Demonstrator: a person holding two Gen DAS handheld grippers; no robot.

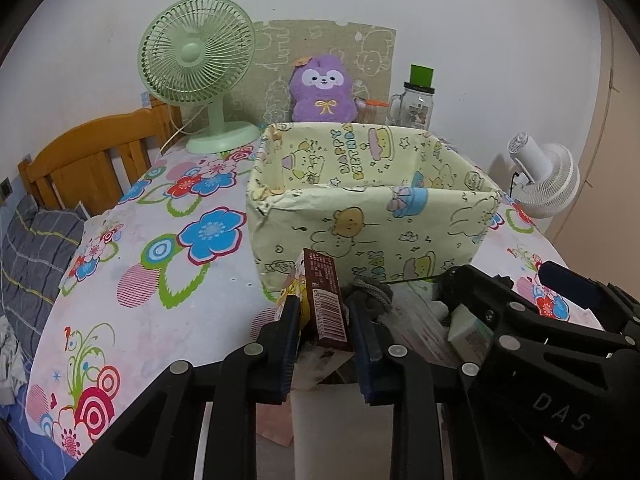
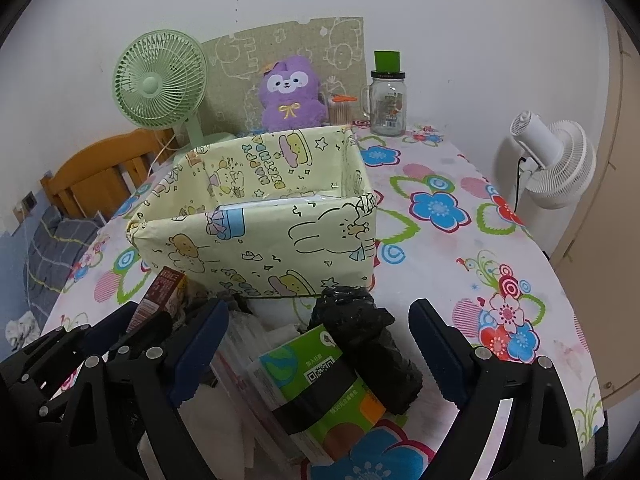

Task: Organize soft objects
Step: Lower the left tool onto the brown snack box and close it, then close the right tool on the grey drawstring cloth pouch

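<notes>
My left gripper [image 1: 320, 316] is shut on a small brown and yellow snack packet [image 1: 324, 300], held upright just in front of the yellow cartoon-print box [image 1: 360, 232]. The packet also shows at the left of the right wrist view [image 2: 160, 292]. My right gripper [image 2: 320, 344] is open, its fingers on either side of a black plastic bag roll [image 2: 368, 344] and a green tissue pack [image 2: 320, 384] lying in a heap of soft packs before the box [image 2: 260, 248]. A white pack lies inside the box [image 2: 288, 202]. A purple plush toy [image 1: 322, 92] sits behind the box.
A green desk fan [image 1: 196, 68] stands at the back left, a glass jar with a green lid [image 1: 418, 104] at the back right, a white fan [image 2: 556, 164] beyond the table's right edge. A wooden bed frame [image 1: 96, 152] is at the left.
</notes>
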